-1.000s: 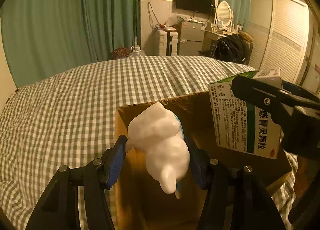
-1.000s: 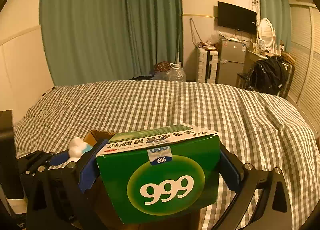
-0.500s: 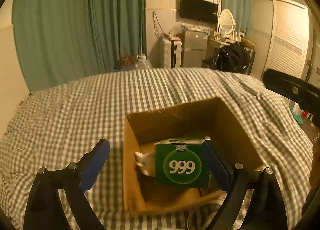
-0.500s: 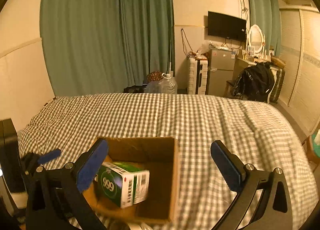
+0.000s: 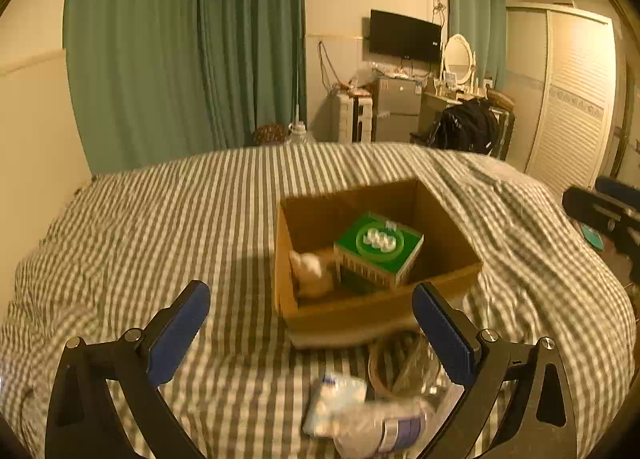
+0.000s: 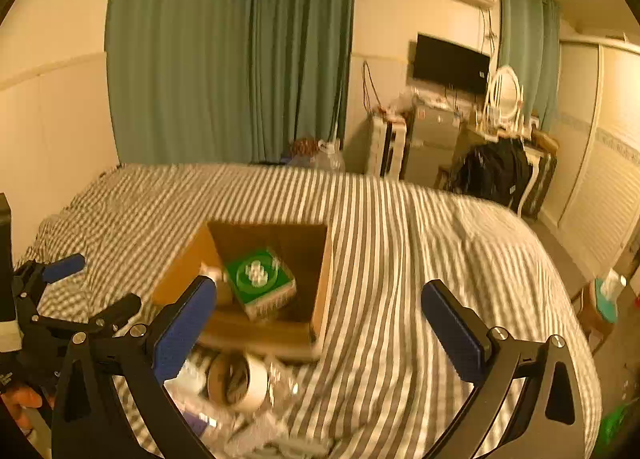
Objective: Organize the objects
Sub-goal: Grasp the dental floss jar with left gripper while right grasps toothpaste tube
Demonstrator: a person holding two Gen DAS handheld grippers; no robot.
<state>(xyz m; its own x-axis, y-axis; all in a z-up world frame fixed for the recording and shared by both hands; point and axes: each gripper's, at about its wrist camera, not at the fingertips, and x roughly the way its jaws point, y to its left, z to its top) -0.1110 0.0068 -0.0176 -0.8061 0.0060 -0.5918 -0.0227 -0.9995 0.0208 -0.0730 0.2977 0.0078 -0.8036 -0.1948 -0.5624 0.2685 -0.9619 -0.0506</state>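
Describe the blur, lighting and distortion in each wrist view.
Left wrist view: warm amber light; motion blur smears the checked bedspread into stripes and softens the green box print; fisheye bends the room edges. Right wrist view: the same amber cast and streaked bedspread; the cardboard box looks soft.

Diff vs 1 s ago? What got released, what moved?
Both claws let go. The left claw dropped the white toy and the right claw dropped the green 999 box into the cardboard box; both now stand open, pulled back above the bed. The cardboard box stayed put, and clutter is still lying in front of it.
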